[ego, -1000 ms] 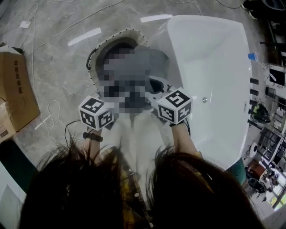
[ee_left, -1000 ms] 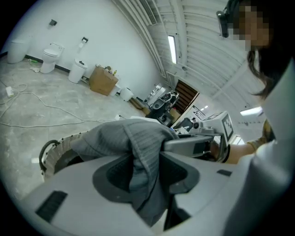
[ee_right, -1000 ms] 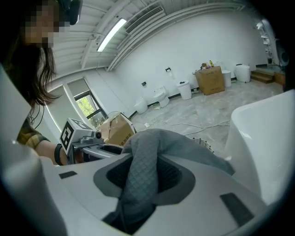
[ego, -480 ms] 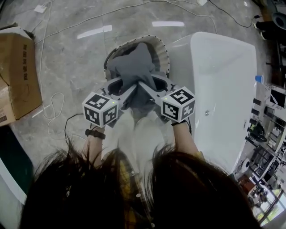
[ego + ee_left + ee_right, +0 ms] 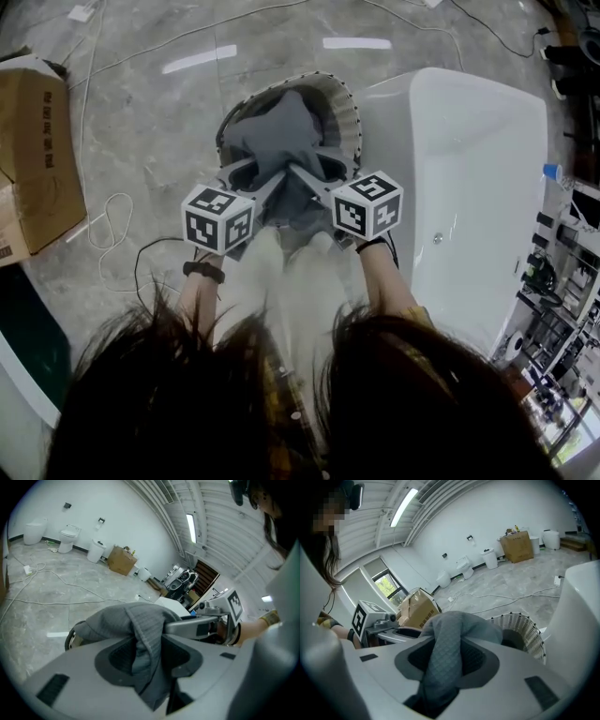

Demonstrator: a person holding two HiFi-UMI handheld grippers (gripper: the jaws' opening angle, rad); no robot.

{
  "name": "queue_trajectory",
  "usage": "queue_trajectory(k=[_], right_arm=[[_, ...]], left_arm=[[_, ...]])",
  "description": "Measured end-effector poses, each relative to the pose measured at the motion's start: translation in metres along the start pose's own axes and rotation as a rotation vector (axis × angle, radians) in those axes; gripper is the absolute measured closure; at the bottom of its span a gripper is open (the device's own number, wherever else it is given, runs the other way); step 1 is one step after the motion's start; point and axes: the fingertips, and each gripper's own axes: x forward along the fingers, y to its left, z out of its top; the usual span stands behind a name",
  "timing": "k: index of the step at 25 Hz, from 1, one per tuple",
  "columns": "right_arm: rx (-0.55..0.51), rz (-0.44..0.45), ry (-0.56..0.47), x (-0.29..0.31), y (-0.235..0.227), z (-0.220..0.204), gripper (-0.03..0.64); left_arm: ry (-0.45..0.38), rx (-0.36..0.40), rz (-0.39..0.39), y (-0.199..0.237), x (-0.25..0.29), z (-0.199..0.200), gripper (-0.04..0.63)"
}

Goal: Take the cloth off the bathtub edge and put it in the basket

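While the grey cloth (image 5: 281, 141) hangs bunched over the basket (image 5: 349, 112) at twelve o'clock, the left gripper (image 5: 149, 641) and right gripper (image 5: 445, 656) each pinch a fold, apparently sharing its weight for release inside; the bathtub (image 5: 478, 169) lies at three o'clock.

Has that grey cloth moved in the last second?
Yes. The cloth has shifted away from the bathtub, further over the middle of the basket.

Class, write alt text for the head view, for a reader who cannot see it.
From above: a person's left gripper and right gripper both clamp a grey cloth, bunched over a round white basket. A white bathtub stands just right of the basket, with a cardboard box at the far left on the grey floor.
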Motion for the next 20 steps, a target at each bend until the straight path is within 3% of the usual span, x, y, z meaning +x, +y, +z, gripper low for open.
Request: queue_trajectory(k=[6,15,20], right_arm=[[0.022,-0.037,0.074,0.024,-0.032,-0.031,0.46],[0.024,-0.052,0.18,0.052,-0.074,-0.072,0.46],[0.036,-0.084,0.228,0.058,-0.086,-0.088,0.46]], left_arm=[[0.075,-0.034,0.023,0.022,0.031,-0.03,0.422],[0.18,-0.021,0.043,0.045,0.068,-0.066,0.456],[0.197,-0.038,0.06,0.055,0.073,-0.078,0.462]])
